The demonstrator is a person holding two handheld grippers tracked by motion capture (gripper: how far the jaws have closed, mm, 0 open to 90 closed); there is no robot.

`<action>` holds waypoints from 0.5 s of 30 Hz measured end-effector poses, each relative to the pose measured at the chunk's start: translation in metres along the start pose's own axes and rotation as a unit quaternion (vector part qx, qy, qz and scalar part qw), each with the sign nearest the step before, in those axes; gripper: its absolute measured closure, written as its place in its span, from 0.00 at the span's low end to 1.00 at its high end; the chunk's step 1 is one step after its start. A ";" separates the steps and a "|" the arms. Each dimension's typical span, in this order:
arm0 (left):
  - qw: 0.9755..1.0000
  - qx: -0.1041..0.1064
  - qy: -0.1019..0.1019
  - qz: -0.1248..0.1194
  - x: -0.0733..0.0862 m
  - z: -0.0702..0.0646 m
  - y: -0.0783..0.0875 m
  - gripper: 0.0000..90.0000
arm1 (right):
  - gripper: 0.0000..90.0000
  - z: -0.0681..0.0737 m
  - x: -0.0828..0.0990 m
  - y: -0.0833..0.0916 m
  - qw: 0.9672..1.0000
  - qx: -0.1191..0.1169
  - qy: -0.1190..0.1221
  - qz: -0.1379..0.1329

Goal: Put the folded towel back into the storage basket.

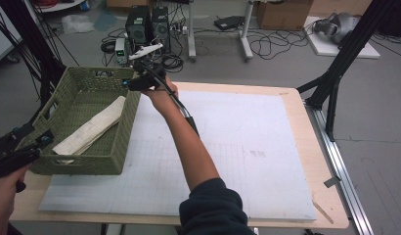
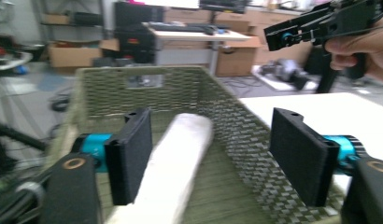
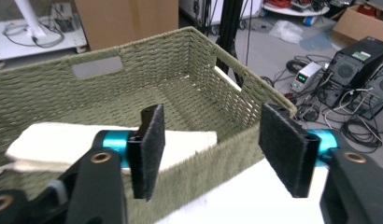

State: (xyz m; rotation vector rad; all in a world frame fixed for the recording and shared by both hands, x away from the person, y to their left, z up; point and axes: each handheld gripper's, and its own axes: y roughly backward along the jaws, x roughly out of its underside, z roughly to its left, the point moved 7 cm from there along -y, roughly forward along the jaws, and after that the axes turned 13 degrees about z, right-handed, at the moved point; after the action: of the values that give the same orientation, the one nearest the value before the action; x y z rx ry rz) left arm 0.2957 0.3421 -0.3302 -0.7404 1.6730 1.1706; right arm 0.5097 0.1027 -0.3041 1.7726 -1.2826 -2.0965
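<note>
Over the green woven basket [image 1: 121, 142] at the left edge of the counter [image 1: 296, 103], both my claws hang released, and the folded cream towel [image 1: 91, 128] lies inside it, running lengthwise along the bottom with one end propped toward the far right corner.

I judge the step in hand to be letting go and backing off now that the towel is in. To do it well I should lift each claw straight away from the basket wall before swinging sideways, so no pad catches the weave and drags the basket across the white mat [image 1: 247, 147]. The towel sits a little askew, so I would leave it alone rather than nudge it and unfold it.

Left claw [image 2: 217, 156]: jaws stand wide apart, nothing pinched. In the left gripper view the towel [image 2: 178, 163] and the basket's right wall [image 2: 241, 135] show between the pads, but below and beyond them, touching neither as far as I can tell.

Right claw [image 3: 224, 149]: jaws apart, roughly halfway spread, empty. It hovers at the basket's far right corner [image 3: 213, 140], with the rim passing between the pads and no contact that I can see. The towel [image 3: 54, 144] rests beyond the left pad, inside the basket.
</note>
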 end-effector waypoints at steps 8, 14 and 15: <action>0.999 0.048 -0.014 0.009 -0.004 -0.034 -0.024 0.21 | 0.24 -0.013 0.036 0.040 1.000 0.007 -0.009 -0.001; 0.995 0.089 -0.030 0.011 -0.008 -0.065 -0.045 0.21 | 0.18 -0.021 0.065 0.072 1.000 0.012 -0.016 -0.004; 0.995 0.095 -0.033 0.010 -0.008 -0.070 -0.048 0.21 | 0.18 -0.023 0.070 0.078 1.000 0.014 -0.018 -0.008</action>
State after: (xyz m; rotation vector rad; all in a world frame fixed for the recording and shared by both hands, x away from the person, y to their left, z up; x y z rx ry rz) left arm 0.3155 0.2592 -0.3325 -0.5607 1.7115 1.0217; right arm 0.4748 0.0010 -0.3057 1.7715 -1.3165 -2.1385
